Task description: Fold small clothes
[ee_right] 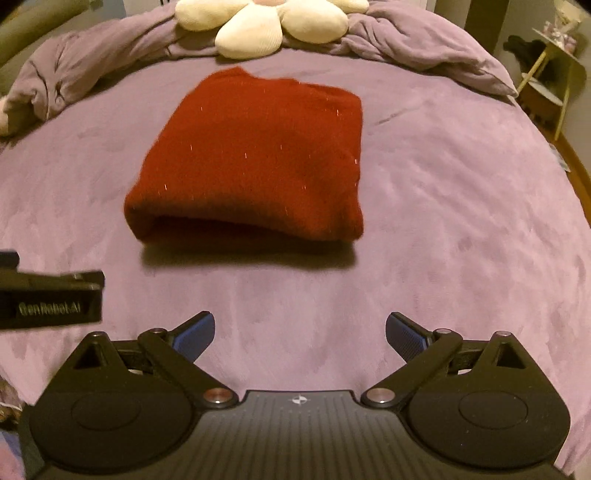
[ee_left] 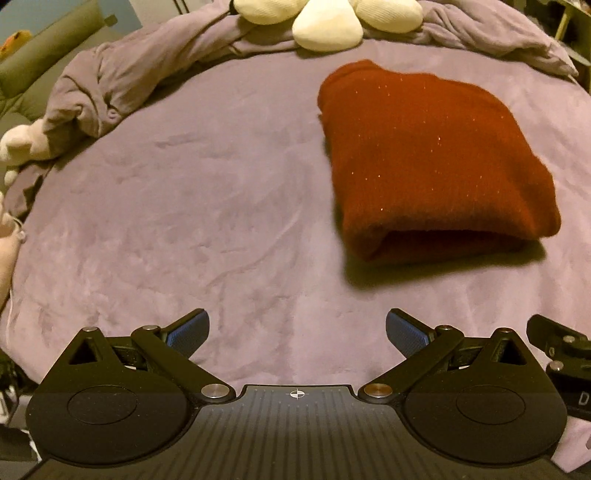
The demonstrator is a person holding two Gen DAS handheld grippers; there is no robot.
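Both grippers hang over the bed with their blue-padded jaws spread wide and nothing between them: the left gripper (ee_left: 297, 330) and the right gripper (ee_right: 300, 330) sit side by side. Ahead of the right one, and ahead and to the right of the left, the folded red sweater (ee_right: 255, 158) lies flat on the purple blanket (ee_right: 461, 221). Beyond it rests a cream flower pillow (ee_right: 266, 22).

Bare bedspread (ee_right: 443, 221) around folded garment (ee_right: 255, 158) — bunched blanket (ee_right: 406, 37), flower pillow (ee_right: 258, 22) behind
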